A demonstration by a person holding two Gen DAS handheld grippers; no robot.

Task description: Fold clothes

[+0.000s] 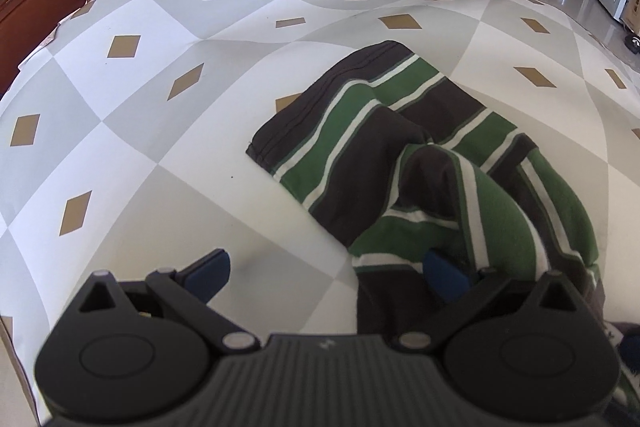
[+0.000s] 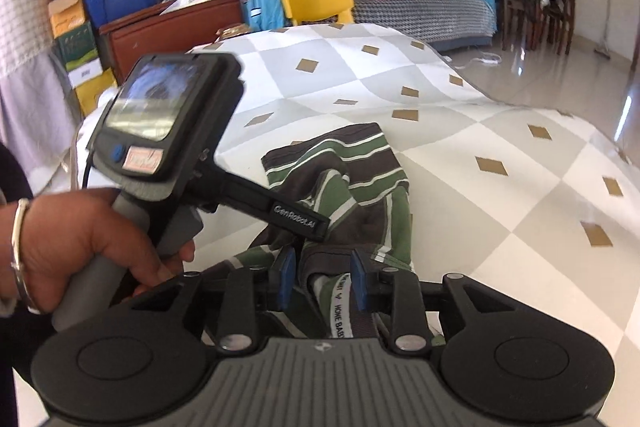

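We see a striped garment point(image 1: 404, 147) lying bunched up on a table cloth point(image 1: 160, 75) with grey and white checks and little brown diamonds. The garment has green, brown and white stripes.

Our left gripper point(image 1: 328, 277) hangs just over the near edge of the garment. Its blue pads stand wide apart. One pad point(image 1: 444, 277) sits against a fold of the cloth and the other is over the bare table cloth, so it grips nothing.

Our right gripper point(image 2: 322, 281) has a fold of the garment with a white label point(image 2: 340, 311) between its blue pads. The pads look a little apart from the cloth, but we cannot be sure. A hand point(image 2: 92, 243) with a bangle holds the left tool's grey handle.
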